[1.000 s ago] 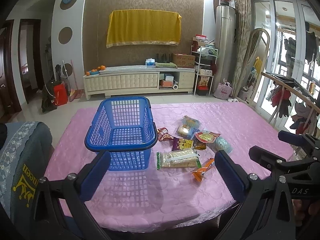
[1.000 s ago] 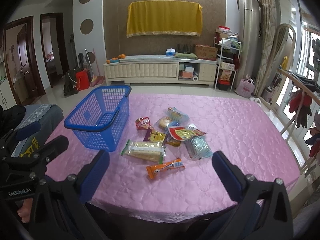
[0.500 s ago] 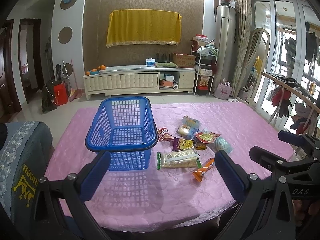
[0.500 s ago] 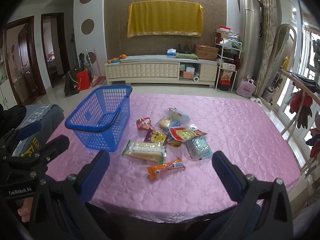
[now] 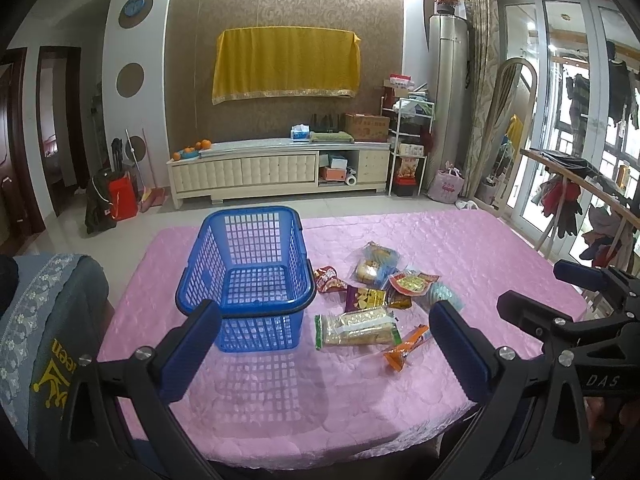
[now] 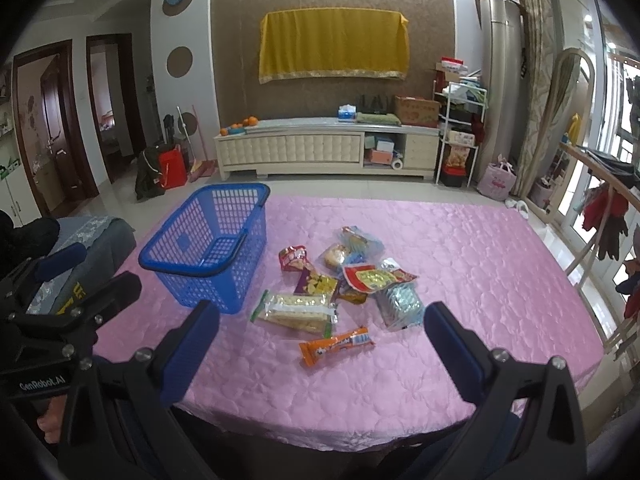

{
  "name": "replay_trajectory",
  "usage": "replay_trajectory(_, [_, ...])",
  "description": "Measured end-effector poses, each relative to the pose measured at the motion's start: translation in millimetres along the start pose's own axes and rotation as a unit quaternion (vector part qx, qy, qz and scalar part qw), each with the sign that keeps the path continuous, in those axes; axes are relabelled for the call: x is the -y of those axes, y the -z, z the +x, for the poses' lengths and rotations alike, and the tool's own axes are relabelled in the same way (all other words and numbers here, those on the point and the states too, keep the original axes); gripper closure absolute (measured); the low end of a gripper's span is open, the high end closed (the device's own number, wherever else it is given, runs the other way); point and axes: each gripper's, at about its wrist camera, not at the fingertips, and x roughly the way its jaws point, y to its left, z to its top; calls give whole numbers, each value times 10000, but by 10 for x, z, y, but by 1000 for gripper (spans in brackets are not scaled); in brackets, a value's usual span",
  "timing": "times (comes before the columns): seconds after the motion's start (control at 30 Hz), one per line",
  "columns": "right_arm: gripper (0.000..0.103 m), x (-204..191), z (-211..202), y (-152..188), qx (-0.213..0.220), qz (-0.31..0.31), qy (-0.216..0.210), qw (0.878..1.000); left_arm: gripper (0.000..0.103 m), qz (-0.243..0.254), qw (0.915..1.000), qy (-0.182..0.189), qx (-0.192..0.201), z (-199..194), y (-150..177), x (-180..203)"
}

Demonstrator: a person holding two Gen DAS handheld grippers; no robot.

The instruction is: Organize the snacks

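An empty blue plastic basket (image 5: 248, 268) stands on the pink tablecloth (image 5: 320, 400), left of a pile of several snack packets. Nearest me lie a clear cracker pack (image 5: 357, 327) and an orange stick packet (image 5: 406, 347). Both also show in the right wrist view: cracker pack (image 6: 296, 312), orange packet (image 6: 335, 345), basket (image 6: 208, 248). My left gripper (image 5: 324, 344) is open and empty, above the table's near edge before the basket. My right gripper (image 6: 320, 344) is open and empty, short of the orange packet.
A grey-blue chair back (image 5: 44, 340) stands at the table's left. A cream TV cabinet (image 5: 280, 172) runs along the far wall. A clothes rack (image 5: 580, 200) stands at the right. Each gripper shows in the other's view, at the frame side.
Both views have shifted very slightly; the snacks and the basket lie as before. Both grippers stay open.
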Motion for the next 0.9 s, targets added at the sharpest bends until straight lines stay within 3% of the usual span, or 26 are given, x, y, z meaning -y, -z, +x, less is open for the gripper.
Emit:
replay_trajectory(0.27, [0, 68, -58, -258, 289, -215, 261, 9990, 0, 297, 9993, 112, 181, 28, -288, 145])
replay_trajectory(0.4, [0, 231, -41, -383, 425, -22, 287, 9987, 0, 273, 9988, 404, 51, 192, -457, 214])
replay_trajectory(0.53, [0, 453, 88, -505, 273, 153, 426, 9986, 0, 326, 9984, 463, -29, 332, -577, 318])
replay_trajectory(0.73, [0, 683, 305, -578, 314, -87, 534, 9980, 0, 295, 9974, 574, -307, 637, -672, 465])
replay_trajectory(0.83, [0, 819, 468, -574, 81, -168, 428, 9989, 0, 388, 9962, 620, -478, 819, -669, 553])
replay_trajectory(0.9, [0, 886, 569, -553, -50, -244, 649, 9976, 0, 457, 9948, 663, -620, 965, -653, 611])
